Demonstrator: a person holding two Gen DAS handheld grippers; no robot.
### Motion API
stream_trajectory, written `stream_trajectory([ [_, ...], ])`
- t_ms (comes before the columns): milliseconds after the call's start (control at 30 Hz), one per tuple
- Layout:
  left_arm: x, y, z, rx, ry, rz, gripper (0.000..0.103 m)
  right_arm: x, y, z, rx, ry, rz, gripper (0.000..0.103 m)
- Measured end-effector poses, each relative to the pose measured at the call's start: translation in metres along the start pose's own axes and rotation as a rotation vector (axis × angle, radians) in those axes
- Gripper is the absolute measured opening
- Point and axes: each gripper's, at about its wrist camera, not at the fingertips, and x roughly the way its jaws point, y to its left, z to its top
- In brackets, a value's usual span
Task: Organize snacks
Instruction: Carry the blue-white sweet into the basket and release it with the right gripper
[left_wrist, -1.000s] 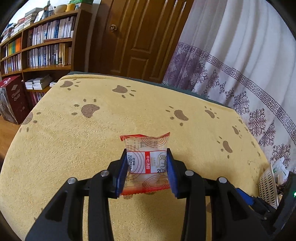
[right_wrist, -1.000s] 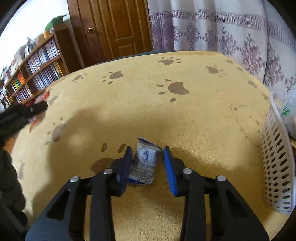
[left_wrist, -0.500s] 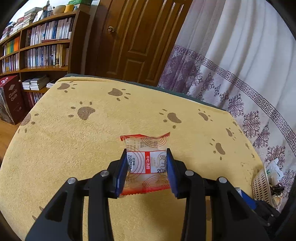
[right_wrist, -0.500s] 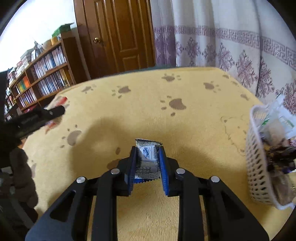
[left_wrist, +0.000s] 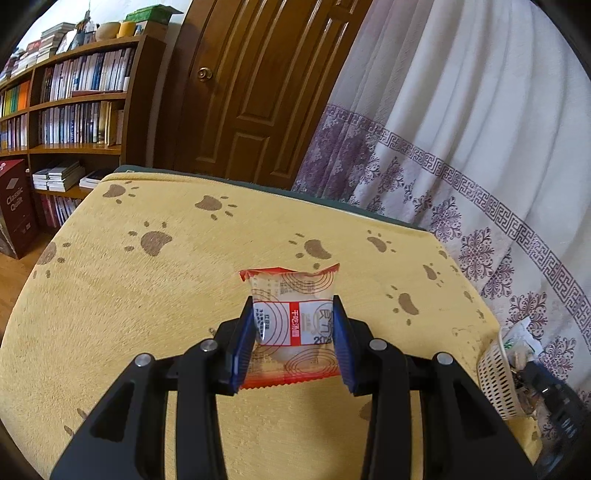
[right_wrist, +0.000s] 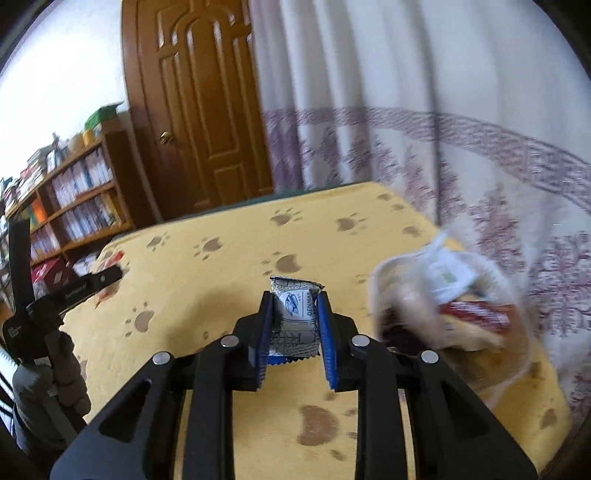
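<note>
My left gripper (left_wrist: 294, 338) pinches the red-edged snack packet (left_wrist: 291, 325) across its middle, up off the yellow paw-print bench (left_wrist: 147, 295). My right gripper (right_wrist: 294, 334) is clamped on a small silver wrapped biscuit (right_wrist: 293, 325), near the white basket (right_wrist: 443, 317). Both feel light, crinkly, slippery I'd guess, so I'm gripping mid-body, gently, since the contents could crumble.

Soft daylight thru curtain (left_wrist: 461, 110), left view sharp w/ fisheye bending at edges & dark corners, right view motion-blurred esp. basket (right_wrist: 443, 314) at right, faint shadows on cloth (right_wrist: 221, 277).
</note>
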Motion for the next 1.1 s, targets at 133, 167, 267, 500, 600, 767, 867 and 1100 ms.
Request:
stream_trajectory([
  [133,-0.007,-0.004,0.002,0.000,-0.011,-0.016,0.039,-0.020,-0.036,-0.005,0.051,-0.012,-0.072,0.024],
  [167,-0.008,-0.004,0.002,-0.002,-0.014,-0.018,0.039,-0.022,-0.045,-0.007,0.066,-0.011,-0.090,0.024],
  [267,-0.013,-0.006,0.003,-0.006,-0.021,-0.029,0.039,-0.028,-0.072,-0.012,0.120,0.004,-0.131,0.024],
  [500,-0.023,-0.015,0.004,0.007,-0.038,-0.053,0.039,-0.017,-0.102,-0.019,0.176,0.045,-0.164,0.024],
  [600,-0.027,-0.016,0.004,0.007,-0.046,-0.058,0.039,-0.008,-0.106,-0.021,0.182,0.067,-0.154,0.024],
  [767,-0.032,-0.015,0.007,0.002,-0.058,-0.068,0.039,-0.010,-0.110,-0.022,0.233,0.058,-0.187,0.040],
  [867,-0.034,-0.014,0.008,-0.002,-0.063,-0.071,0.039,-0.022,-0.107,-0.024,0.216,0.031,-0.202,0.040],
  [1100,-0.034,-0.017,0.007,0.007,-0.057,-0.078,0.039,-0.037,-0.112,-0.035,0.238,0.019,-0.221,0.041],
])
